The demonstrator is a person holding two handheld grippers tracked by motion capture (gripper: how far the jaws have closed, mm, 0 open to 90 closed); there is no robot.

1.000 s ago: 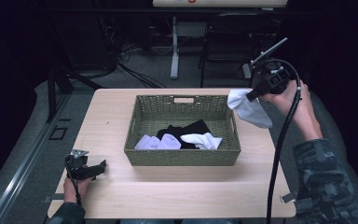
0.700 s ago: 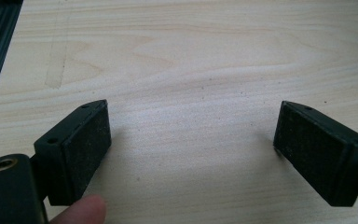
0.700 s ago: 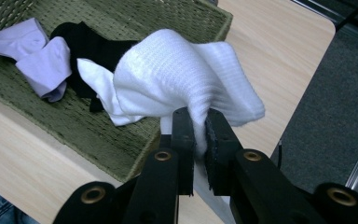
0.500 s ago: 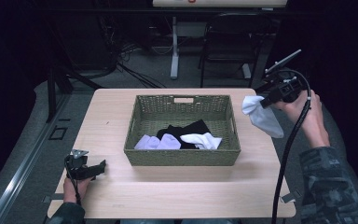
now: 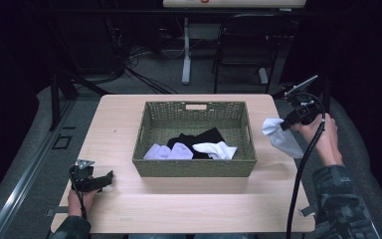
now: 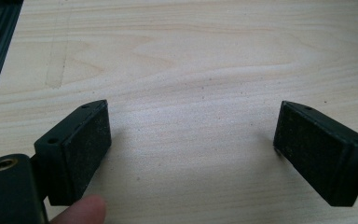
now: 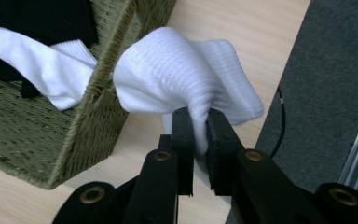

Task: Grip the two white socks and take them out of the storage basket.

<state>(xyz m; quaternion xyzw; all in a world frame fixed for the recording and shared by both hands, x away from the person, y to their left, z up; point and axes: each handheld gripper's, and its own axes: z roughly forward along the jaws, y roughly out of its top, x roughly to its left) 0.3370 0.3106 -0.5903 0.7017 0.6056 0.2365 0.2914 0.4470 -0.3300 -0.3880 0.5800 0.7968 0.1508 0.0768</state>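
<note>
My right gripper (image 5: 284,124) is shut on a white sock (image 5: 280,138), which hangs from its jaws over the table's right side, just beyond the wicker basket (image 5: 194,169). In the right gripper view the ribbed white sock (image 7: 186,79) bulges out above the pinching jaws of my right gripper (image 7: 199,128), with the basket's corner (image 7: 98,107) at left. Inside the basket lie black clothing (image 5: 199,137) and white socks (image 5: 216,148). My left gripper (image 5: 107,178) rests open on the table at the front left; its jaws (image 6: 191,140) stand wide over bare wood.
The wooden table (image 5: 194,209) has free room in front of the basket and on both sides. Grey floor (image 7: 335,79) lies past the table's right edge. A cable (image 5: 303,169) trails down from the right gripper. A chair (image 5: 241,45) and stand legs sit behind the table.
My right gripper has carried the white sock down and to the right, away from the basket's far right corner toward the table's right edge. The left gripper has stayed put.
</note>
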